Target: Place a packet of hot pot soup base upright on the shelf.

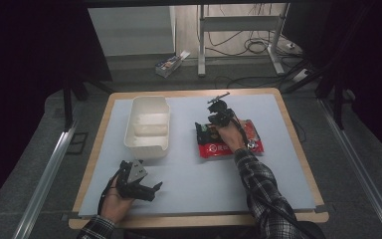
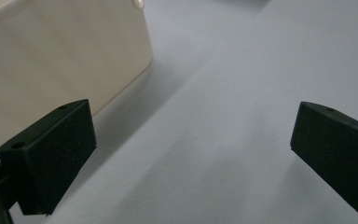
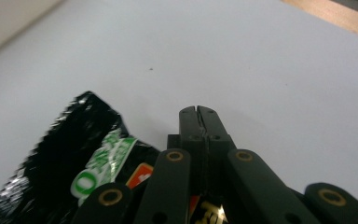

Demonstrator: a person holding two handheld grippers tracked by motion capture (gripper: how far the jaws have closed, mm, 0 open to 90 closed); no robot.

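Observation:
A red and black snack packet (image 1: 215, 148) lies flat on the pale mat, right of centre. My right gripper (image 1: 218, 105) hovers over its far end, pointing away from the person, jaws shut. In the right gripper view the right gripper (image 3: 198, 112) has its tips pressed together just past the packet's black serrated corner (image 3: 70, 158), and nothing shows between them. My left gripper (image 1: 153, 191) rests low at the front left, held in a hand, jaws open. Seen from the left gripper view, the left gripper (image 2: 193, 154) has only bare mat between its wide-apart pads.
A white rectangular bin (image 1: 129, 127) stands on the mat left of centre; its wall (image 2: 51, 60) is close on the left in the left gripper view. The pale mat (image 1: 199, 174) covers a wood-edged table. Cables and a desk frame lie on the floor beyond.

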